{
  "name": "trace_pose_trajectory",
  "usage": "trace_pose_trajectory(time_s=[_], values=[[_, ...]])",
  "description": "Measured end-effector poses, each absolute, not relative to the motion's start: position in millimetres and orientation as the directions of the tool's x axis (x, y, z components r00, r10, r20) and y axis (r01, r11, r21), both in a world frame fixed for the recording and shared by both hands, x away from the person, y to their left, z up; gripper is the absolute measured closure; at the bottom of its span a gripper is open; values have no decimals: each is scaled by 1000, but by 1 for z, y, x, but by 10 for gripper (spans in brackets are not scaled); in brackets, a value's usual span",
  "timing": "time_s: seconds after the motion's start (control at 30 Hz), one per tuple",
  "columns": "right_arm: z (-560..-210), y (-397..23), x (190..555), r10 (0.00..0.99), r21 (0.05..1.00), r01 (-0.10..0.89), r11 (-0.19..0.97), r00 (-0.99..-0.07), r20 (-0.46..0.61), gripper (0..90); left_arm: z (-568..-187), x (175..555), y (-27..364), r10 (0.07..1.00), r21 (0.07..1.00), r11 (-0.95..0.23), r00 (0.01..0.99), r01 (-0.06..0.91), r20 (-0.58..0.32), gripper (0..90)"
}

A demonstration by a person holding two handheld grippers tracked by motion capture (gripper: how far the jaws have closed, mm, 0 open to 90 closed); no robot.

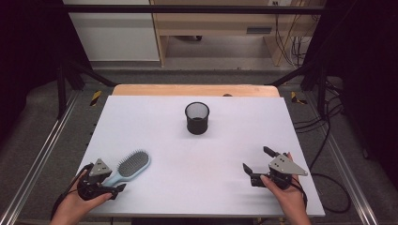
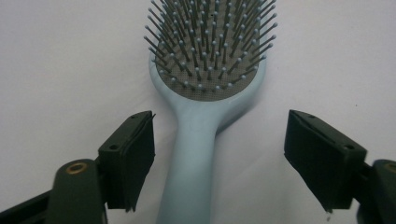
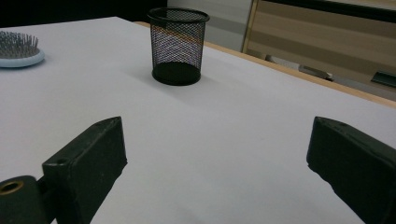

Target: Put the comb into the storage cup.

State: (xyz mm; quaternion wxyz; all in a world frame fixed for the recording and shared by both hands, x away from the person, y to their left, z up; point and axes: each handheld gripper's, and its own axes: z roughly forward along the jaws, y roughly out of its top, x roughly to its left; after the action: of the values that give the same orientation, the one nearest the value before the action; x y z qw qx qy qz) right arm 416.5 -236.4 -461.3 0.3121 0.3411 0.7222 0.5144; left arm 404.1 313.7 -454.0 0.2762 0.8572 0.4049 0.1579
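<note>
A light blue hairbrush (image 1: 132,164) lies bristles up on the white table (image 1: 197,159) at the near left, its handle pointing toward the person. My left gripper (image 1: 111,180) straddles that handle. In the left gripper view the handle (image 2: 191,163) runs between the two pads (image 2: 135,154) with a gap on each side, so my left gripper (image 2: 220,121) is open. My right gripper (image 1: 257,159) rests at the near right, open with nothing between its jaws (image 3: 217,126). A black mesh cup (image 1: 197,118) stands upright mid-table toward the back; the right gripper view shows the cup (image 3: 178,44) and the brush head (image 3: 18,51).
A wooden strip (image 1: 195,90) borders the table's far edge. Metal frame rails (image 1: 42,154) run down both sides. Cables (image 1: 328,140) trail on the floor at the right. A wide stretch of bare table lies between the two grippers.
</note>
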Motion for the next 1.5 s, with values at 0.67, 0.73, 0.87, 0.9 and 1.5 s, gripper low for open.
trace_pose_trajectory(time_s=[0.67, 0.73, 0.87, 0.9, 1.5], values=[[-462, -236, 417, 811, 955, 170, 243, -575, -104, 48, -459, 408, 321, 775, 583, -522, 631, 622, 20, 455], [-462, -236, 417, 811, 955, 170, 244, -576, -104, 48, -460, 409, 322, 775, 580, -523, 631, 625, 19, 467], [-462, -236, 417, 811, 955, 171, 243, -575, -104, 48, -461, 411, 322, 776, 577, -522, 630, 628, 16, 499], [-462, -236, 417, 811, 955, 171, 243, -576, -104, 48, -461, 411, 322, 774, 577, -523, 632, 627, 14, 512], [-462, -236, 417, 811, 954, 171, 245, -576, -105, 48, -461, 414, 322, 764, 562, -550, 644, 618, 38, 650]])
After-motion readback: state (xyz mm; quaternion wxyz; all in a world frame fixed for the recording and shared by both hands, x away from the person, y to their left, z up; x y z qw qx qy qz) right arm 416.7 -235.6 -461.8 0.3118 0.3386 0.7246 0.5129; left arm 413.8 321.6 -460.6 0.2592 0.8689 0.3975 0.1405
